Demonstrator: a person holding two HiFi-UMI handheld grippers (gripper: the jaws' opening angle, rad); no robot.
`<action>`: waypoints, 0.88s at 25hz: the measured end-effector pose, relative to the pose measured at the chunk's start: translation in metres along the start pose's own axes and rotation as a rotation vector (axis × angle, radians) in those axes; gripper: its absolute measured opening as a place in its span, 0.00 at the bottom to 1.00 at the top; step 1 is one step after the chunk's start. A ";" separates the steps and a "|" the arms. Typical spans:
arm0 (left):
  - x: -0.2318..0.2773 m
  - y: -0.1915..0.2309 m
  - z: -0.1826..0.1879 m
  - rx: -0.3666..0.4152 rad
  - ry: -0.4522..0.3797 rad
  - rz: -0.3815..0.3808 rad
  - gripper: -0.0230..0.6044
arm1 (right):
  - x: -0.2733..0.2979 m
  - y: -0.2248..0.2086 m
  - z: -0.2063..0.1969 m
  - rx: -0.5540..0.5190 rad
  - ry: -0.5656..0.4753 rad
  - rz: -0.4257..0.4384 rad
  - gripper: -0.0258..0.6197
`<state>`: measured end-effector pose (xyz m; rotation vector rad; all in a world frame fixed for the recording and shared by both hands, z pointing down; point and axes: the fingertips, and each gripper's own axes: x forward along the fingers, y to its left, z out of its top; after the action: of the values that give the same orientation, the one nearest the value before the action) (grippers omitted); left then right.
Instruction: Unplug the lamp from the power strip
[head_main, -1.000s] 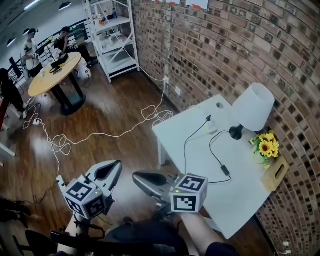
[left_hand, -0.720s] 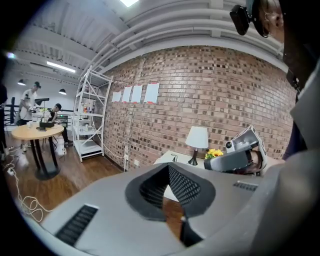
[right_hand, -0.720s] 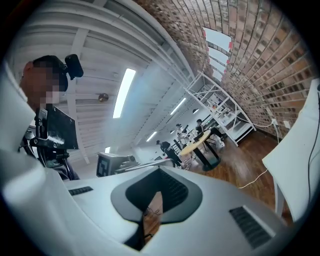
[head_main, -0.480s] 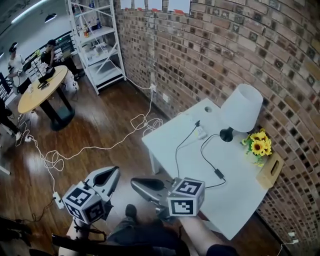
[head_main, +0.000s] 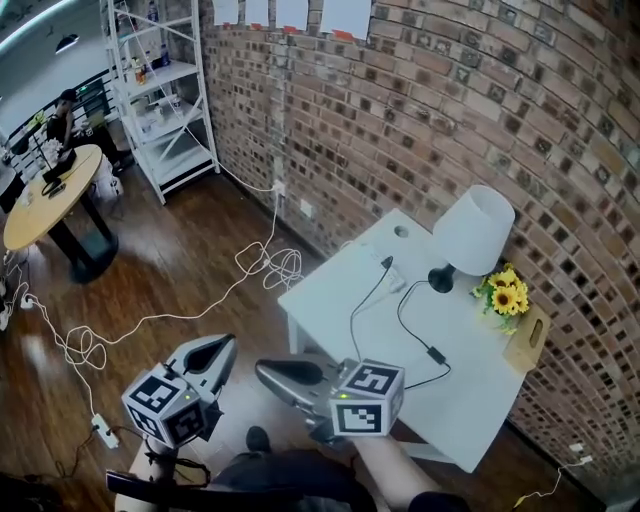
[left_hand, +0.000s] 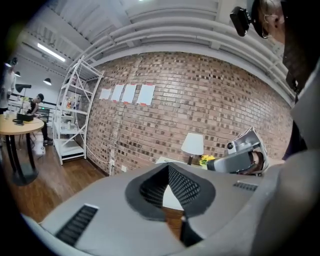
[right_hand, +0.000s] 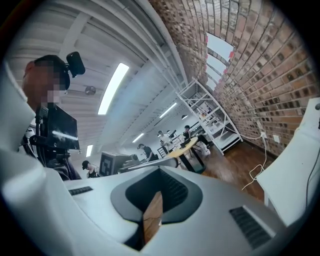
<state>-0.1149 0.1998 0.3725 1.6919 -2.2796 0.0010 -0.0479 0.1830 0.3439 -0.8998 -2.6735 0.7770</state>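
Table (head_main: 330, 300) has slid left in head view; grippers stay low by the body.
Left gripper (head_main: 222, 343) and right gripper (head_main: 264, 369) clenched, empty, well short of it. Lamp (head_main: 472, 232) far right, cord (head_main: 405, 322) apparently seated in strip (head_main: 392, 277): unplugging not begun.

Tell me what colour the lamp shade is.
The lamp shade is white, clearest in the head view.

Head view steeply down; table (head_main: 335, 295) in all three views

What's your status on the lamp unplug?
Left gripper and right gripper shut, empty, off the table. Lamp looks plugged into power strip. Cord slack; nothing blocking.
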 end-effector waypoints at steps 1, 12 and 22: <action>0.000 0.007 0.002 -0.002 -0.004 -0.008 0.07 | 0.006 -0.001 0.002 -0.003 0.000 -0.009 0.02; 0.001 0.066 0.015 -0.015 -0.022 -0.105 0.07 | 0.066 -0.015 0.016 -0.051 0.004 -0.111 0.02; 0.018 0.087 0.004 -0.026 -0.018 -0.207 0.07 | 0.071 -0.034 0.019 -0.070 -0.030 -0.236 0.02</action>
<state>-0.2019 0.2092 0.3881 1.9127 -2.0965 -0.0882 -0.1280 0.1958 0.3487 -0.5755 -2.7814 0.6509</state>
